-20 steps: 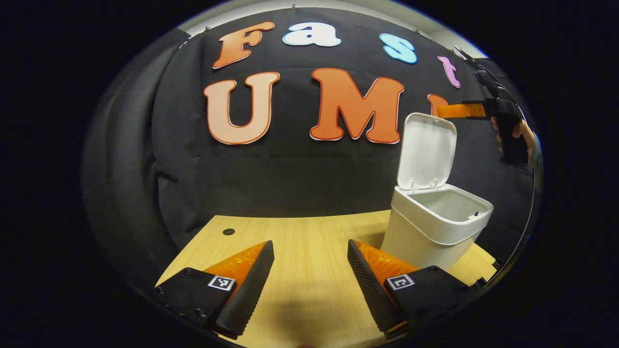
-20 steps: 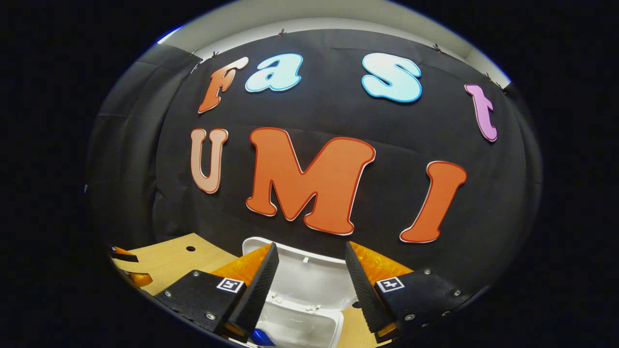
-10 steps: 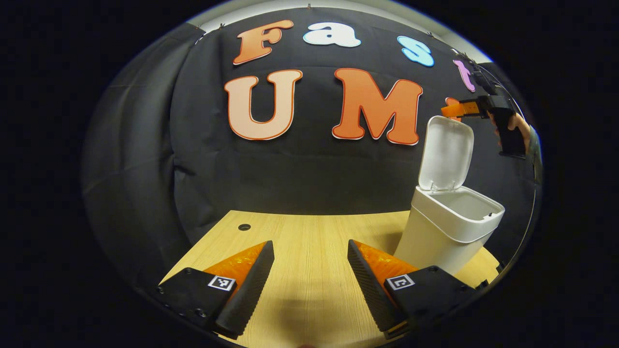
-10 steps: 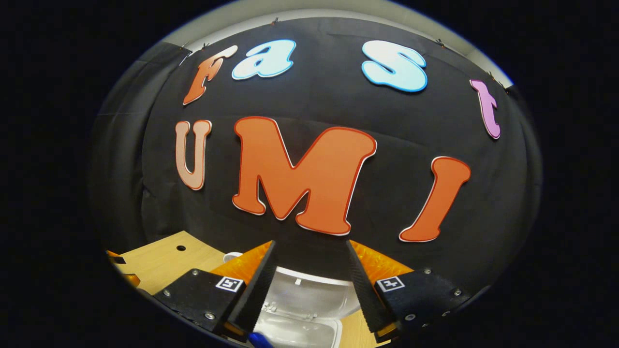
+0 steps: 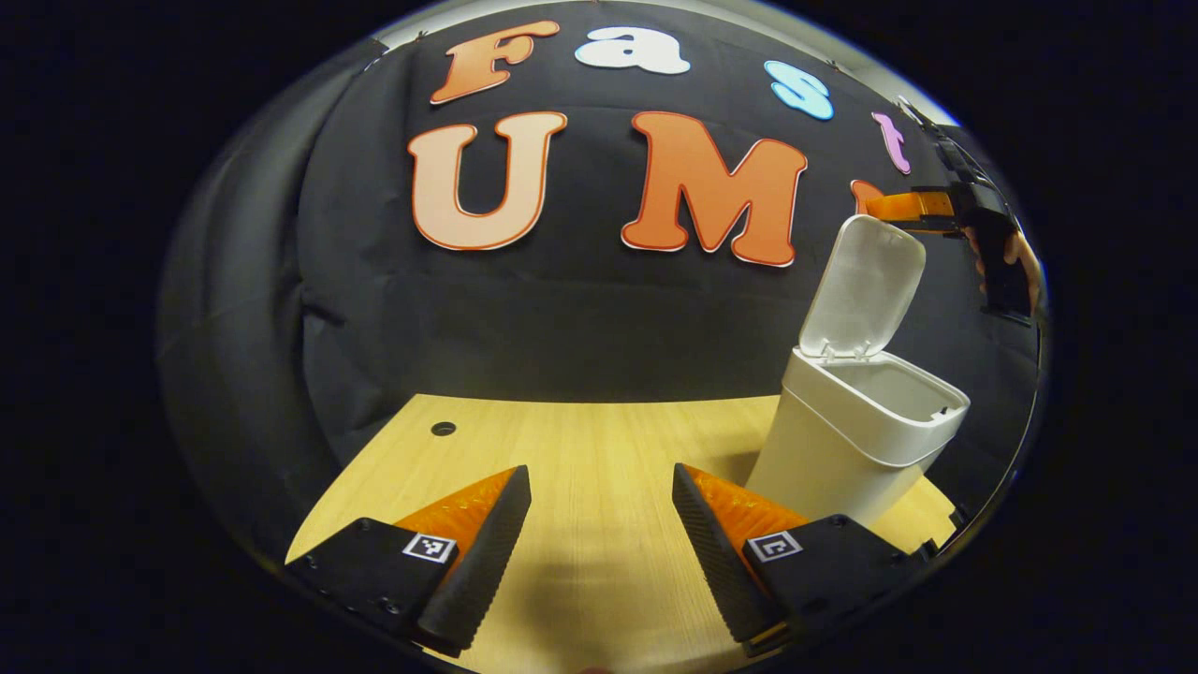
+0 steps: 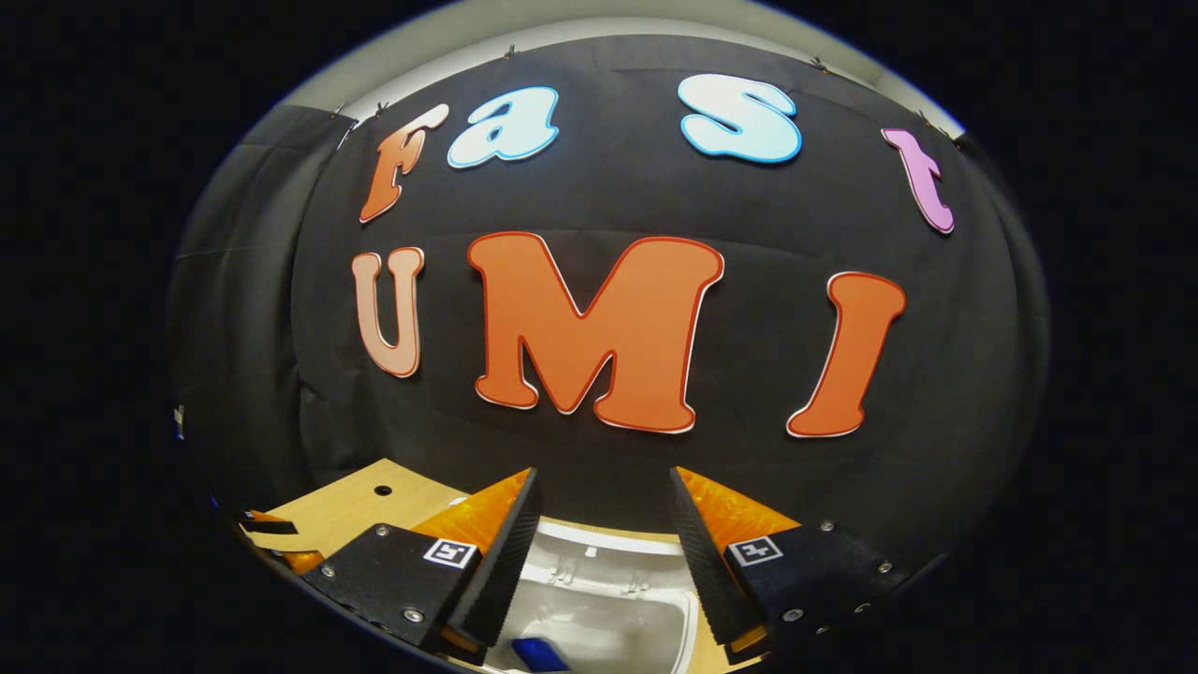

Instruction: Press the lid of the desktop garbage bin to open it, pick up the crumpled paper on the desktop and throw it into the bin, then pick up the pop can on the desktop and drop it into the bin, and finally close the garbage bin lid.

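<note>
Left gripper [image 5: 599,524] spread at bottom centre; right gripper [image 6: 599,534] spread over the open white plastic bin [image 5: 856,440], lid [image 5: 863,285] raised.

— Where is everything sitting for you, from the left gripper view?

— The bin [image 5: 856,440] is standing at your two o'clock on the table [image 5: 580,449], its lid [image 5: 863,285] leaning up toward the wall behind it. Your right gripper [image 5: 887,205] is hanging at the lid's top edge.

— And from the right gripper view?

— There the bin [image 6: 608,618] is lying at six o'clock, below your fingers.
</note>
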`<state>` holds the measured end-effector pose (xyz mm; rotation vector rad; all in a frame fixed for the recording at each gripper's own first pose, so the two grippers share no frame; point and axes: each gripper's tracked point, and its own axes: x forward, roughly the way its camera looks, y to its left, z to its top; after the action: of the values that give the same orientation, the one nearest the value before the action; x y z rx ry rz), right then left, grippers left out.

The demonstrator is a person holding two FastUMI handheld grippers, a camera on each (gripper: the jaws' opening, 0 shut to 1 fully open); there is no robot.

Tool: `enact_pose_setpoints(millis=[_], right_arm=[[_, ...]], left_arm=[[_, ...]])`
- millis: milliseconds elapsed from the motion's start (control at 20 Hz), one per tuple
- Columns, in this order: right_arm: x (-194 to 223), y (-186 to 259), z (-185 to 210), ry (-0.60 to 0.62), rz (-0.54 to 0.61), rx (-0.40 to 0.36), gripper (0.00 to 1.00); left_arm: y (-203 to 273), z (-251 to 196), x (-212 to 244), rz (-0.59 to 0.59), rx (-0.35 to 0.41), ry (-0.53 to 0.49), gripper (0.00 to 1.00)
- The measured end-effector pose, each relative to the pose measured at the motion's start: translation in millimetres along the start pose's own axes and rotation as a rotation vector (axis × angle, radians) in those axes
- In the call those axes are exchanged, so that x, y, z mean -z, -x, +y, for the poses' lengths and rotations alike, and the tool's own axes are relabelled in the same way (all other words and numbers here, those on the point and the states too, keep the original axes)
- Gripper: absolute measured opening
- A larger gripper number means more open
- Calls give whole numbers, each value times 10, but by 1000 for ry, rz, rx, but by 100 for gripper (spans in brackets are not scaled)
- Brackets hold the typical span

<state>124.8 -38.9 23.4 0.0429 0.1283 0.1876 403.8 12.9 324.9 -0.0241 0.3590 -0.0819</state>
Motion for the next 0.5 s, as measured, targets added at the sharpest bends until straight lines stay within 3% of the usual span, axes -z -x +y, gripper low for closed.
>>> enact_pose_setpoints(millis=[500], right_arm=[[643, 272, 194, 38, 105, -2, 83]], left_arm=[[-210, -217, -24, 34, 100, -46, 97]])
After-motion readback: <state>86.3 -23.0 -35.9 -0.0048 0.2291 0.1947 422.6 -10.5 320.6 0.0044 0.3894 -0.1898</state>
